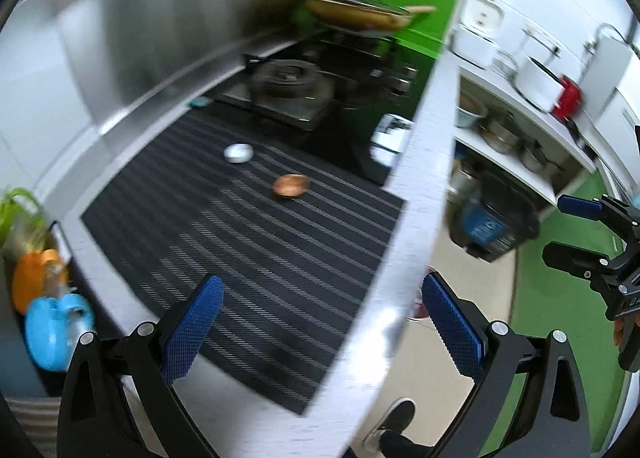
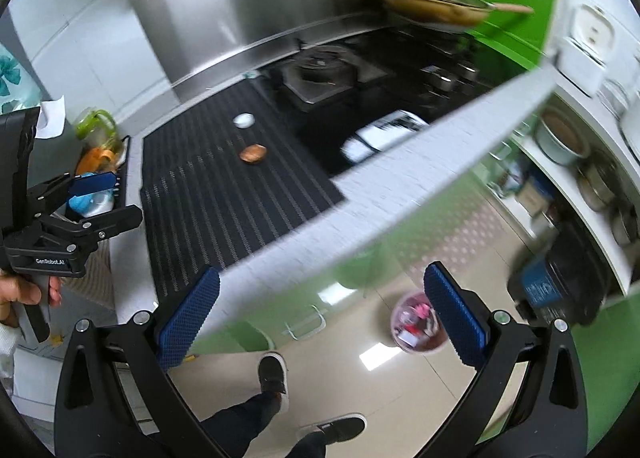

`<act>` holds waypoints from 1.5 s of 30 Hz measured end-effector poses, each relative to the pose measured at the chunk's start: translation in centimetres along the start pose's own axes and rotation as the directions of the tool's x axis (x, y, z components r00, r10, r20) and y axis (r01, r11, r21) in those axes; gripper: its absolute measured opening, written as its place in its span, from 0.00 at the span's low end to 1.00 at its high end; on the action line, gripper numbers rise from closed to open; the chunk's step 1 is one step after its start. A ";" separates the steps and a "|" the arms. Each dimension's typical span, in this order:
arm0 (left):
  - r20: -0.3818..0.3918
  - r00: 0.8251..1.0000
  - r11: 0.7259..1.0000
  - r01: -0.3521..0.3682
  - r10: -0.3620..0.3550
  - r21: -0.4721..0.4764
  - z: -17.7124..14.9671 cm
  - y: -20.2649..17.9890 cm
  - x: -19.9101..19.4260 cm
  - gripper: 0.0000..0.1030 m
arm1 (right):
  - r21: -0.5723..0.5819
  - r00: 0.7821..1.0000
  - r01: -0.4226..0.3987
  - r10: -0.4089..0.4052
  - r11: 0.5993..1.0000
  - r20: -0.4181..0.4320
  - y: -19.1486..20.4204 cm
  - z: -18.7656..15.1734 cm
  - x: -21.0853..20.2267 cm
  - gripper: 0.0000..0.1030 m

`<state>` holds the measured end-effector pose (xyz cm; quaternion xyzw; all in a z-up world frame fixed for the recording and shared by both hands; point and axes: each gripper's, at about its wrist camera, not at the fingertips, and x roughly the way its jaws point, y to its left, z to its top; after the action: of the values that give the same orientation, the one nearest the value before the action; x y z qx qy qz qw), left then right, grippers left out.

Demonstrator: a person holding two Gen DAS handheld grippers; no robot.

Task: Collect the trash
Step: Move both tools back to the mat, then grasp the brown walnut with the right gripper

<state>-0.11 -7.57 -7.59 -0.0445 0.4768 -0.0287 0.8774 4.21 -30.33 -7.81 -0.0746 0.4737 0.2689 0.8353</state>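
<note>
On the dark striped mat covering the counter there are two bits of trash – a white crumpled wad and a brownish round piece, near each other but not touching, both closer to the stove end. The left gripper hangs over the near edge of the mat with its blue pads spread wide, nothing between them. The right gripper is also wide apart and empty, out past the counter edge over the floor. Down there sits a small clear-lined bin with colourful scraps in it, just beside the right pad – a lidded pan is at the back of the stove.
</note>
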 end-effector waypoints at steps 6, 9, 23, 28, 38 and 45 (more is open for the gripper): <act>-0.004 1.000 1.000 -0.013 0.013 -0.014 1.3 4.3 1.0 0.93 | -0.046 1.000 -0.006 0.005 0.999 -0.012 4.0 4.0 3.9 0.97; -0.014 1.000 1.000 -0.017 0.017 -0.021 2.0 5.8 2.0 0.93 | -0.068 0.999 -0.011 0.009 0.998 -0.034 5.4 5.7 6.2 0.97; -0.045 0.996 0.979 -0.088 0.082 -0.182 4.8 9.7 7.3 0.93 | -0.273 0.980 -0.111 0.060 0.956 -0.188 7.6 11.6 18.9 0.97; -0.058 0.993 0.964 -0.114 0.103 -0.238 5.5 10.6 8.9 0.93 | -0.320 0.969 -0.156 0.081 0.935 -0.235 7.9 12.3 22.1 0.97; -0.078 0.991 0.957 -0.123 0.106 -0.263 6.1 11.2 10.9 0.93 | -0.365 0.950 -0.212 0.103 0.906 -0.296 8.8 12.4 25.6 0.68; -0.074 0.993 0.958 -0.111 0.095 -0.263 6.5 11.2 11.3 0.93 | -0.381 0.950 -0.205 0.090 0.901 -0.299 8.7 12.4 25.6 0.35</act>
<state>11.58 2.85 -14.73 -0.1365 0.5043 0.0803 0.8489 19.43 -8.62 -21.26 -0.2470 0.5224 0.4119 0.7045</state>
